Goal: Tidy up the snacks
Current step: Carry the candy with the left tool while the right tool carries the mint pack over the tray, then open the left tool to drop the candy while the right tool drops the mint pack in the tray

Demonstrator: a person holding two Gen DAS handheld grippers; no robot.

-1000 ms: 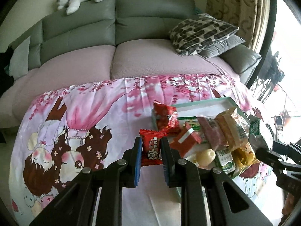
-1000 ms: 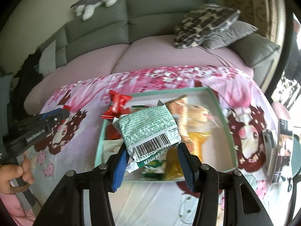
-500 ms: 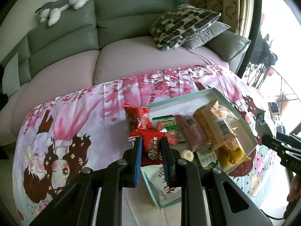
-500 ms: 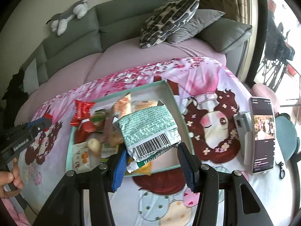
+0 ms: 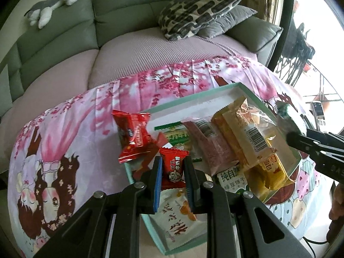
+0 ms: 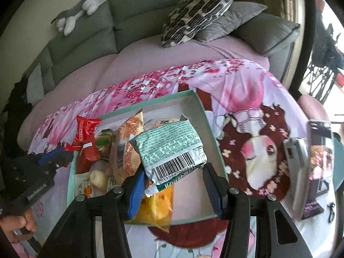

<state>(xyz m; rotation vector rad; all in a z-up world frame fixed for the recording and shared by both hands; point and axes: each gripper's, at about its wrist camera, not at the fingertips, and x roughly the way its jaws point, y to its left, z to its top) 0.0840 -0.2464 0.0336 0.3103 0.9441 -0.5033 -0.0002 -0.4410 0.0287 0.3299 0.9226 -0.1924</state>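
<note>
Left gripper [image 5: 172, 172] pinches a small red candy [image 5: 173, 167] over the box's [image 6: 211, 137] near-left corner. Right gripper [image 6: 172, 177] clamps a green packet [image 6: 171, 146] by its lower edge, above the box's bare right half.

Risks: the packet grip is shallow, so it may slip or tip early. The red pack [image 5: 134, 136] straddles the left rim and could get knocked out by the candy drop.

Box: left side crammed with overlapping packs, orange [image 5: 243, 133], purple, yellow; right side free.
</note>
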